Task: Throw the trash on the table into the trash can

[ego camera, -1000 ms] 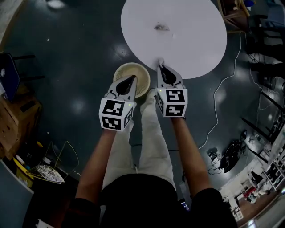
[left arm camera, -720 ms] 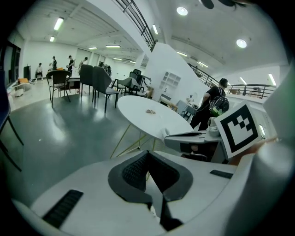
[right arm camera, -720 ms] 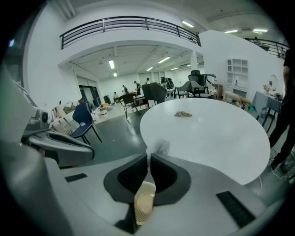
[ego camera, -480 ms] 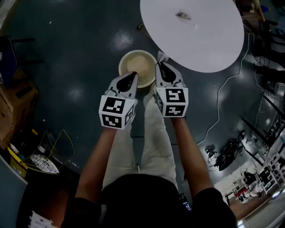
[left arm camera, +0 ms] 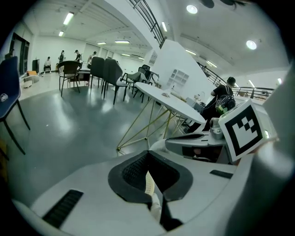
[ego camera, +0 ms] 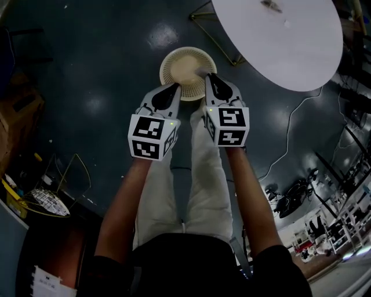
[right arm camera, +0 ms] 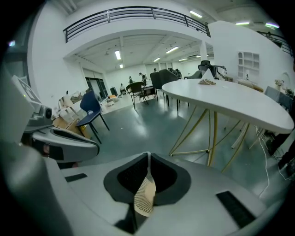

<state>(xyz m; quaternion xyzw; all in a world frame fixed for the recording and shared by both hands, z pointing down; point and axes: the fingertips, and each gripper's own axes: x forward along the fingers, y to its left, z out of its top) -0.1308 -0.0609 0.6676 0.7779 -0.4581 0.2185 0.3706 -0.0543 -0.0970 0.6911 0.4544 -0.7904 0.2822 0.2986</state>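
The cream mesh trash can [ego camera: 185, 61] stands on the dark floor just ahead of both grippers. My right gripper [ego camera: 210, 76] hangs over its right rim, jaws pressed together on a small white scrap that barely shows at the tip. My left gripper [ego camera: 174, 87] is over the near left rim, shut and empty. Through the slit behind each pair of pads the can's mesh [right arm camera: 144, 198] shows below. The round white table [ego camera: 290, 52] lies to the upper right, with a dark crumpled piece of trash [ego camera: 271, 5] and a small white bit [ego camera: 287, 24] on it.
Thin yellow table legs [ego camera: 223, 43] spread on the floor beside the can. A white cable [ego camera: 284, 145] trails at the right. Boxes [ego camera: 23, 110] and a wire rack [ego camera: 49, 203] stand at the left. Chairs [right arm camera: 90, 108] stand farther off.
The view has swung away from the table toward the can. My right gripper, with the white scrap at its tip, came off the table's edge and now hangs over the can's rim.
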